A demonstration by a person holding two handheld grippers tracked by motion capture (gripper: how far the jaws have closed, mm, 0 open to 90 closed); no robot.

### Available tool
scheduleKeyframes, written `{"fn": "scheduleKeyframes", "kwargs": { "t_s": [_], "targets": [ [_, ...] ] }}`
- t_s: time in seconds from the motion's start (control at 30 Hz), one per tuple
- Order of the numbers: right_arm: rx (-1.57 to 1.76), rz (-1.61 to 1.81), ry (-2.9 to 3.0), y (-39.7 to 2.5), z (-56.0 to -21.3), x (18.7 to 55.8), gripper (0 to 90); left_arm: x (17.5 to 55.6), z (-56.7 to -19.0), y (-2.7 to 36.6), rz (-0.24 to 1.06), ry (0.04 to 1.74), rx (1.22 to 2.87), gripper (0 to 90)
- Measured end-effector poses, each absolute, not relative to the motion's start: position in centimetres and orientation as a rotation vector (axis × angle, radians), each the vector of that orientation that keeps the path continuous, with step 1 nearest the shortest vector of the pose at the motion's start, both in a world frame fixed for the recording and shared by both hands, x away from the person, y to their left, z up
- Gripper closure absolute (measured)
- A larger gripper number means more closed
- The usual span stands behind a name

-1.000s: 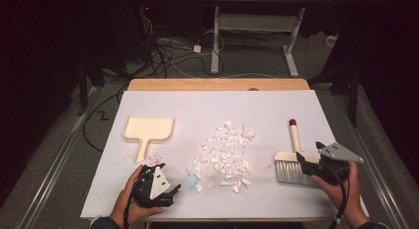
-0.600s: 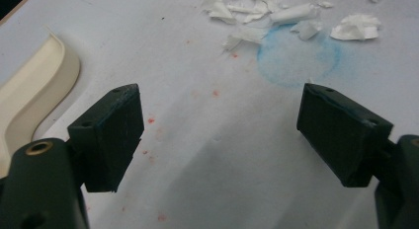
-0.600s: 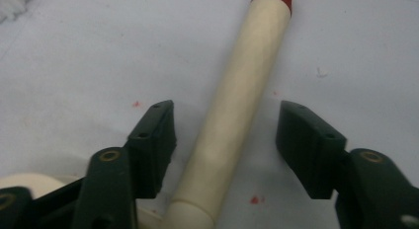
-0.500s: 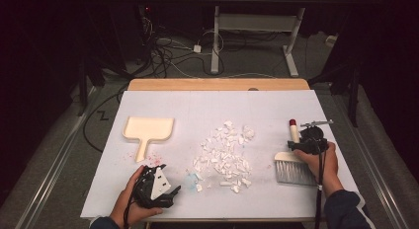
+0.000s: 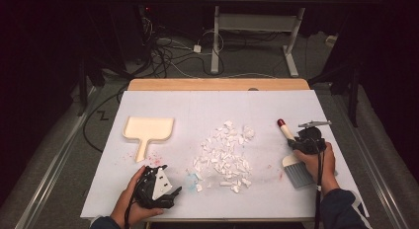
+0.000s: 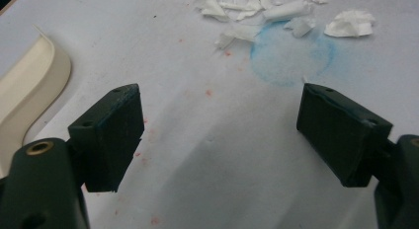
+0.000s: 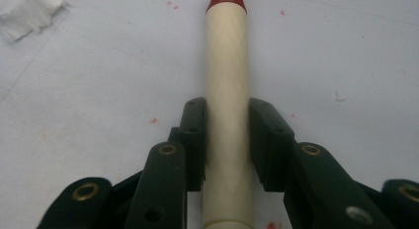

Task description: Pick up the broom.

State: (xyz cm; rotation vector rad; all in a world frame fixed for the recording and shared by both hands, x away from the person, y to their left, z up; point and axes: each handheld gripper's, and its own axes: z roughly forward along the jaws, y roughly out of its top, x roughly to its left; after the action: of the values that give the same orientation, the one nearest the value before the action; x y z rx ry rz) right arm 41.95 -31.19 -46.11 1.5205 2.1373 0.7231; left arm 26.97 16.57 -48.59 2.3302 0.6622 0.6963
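Right gripper: I am clamping the brush handle, frame centre | left gripper: I am idling, jaws apart, over table | paper scraps: mid-frame.

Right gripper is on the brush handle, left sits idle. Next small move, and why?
Probably lift the brush slightly. The right gripper has its jaws pressed on both sides of the handle, and the brush lies flat on the table. The paper scraps sit unswept beside it, the dustpan beyond them.
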Motion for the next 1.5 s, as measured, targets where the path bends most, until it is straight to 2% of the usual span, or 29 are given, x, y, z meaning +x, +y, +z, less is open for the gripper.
{"fn": "scheduleKeyframes", "kwargs": {
  "t_s": [0.5,1.13,1.4,1.43,1.47,1.5],
  "targets": [
    [1.349,0.850,2.152,-31.5,-44.9,40.3,71.3,26.8,-48.5,16.8,0.683,0.677,2.320,17.5],
    [1.077,1.173,1.906,-30.9,-41.2,33.5,71.3,27.2,-47.5,16.2,0.665,0.731,2.269,18.2],
    [1.008,1.223,1.901,-30.4,-40.0,31.6,71.5,27.9,-45.1,13.1,0.513,0.688,2.132,18.9],
    [0.996,1.241,1.886,-30.2,-39.9,31.4,71.5,28.2,-44.4,11.3,0.457,0.647,2.108,19.0],
    [0.980,1.239,1.888,-30.1,-39.8,31.2,71.5,28.2,-44.4,11.3,0.457,0.647,2.108,19.0],
    [0.974,1.242,1.902,-29.9,-39.7,31.0,71.5,28.4,-43.7,8.9,0.413,0.592,2.097,19.1]
  ]
}}
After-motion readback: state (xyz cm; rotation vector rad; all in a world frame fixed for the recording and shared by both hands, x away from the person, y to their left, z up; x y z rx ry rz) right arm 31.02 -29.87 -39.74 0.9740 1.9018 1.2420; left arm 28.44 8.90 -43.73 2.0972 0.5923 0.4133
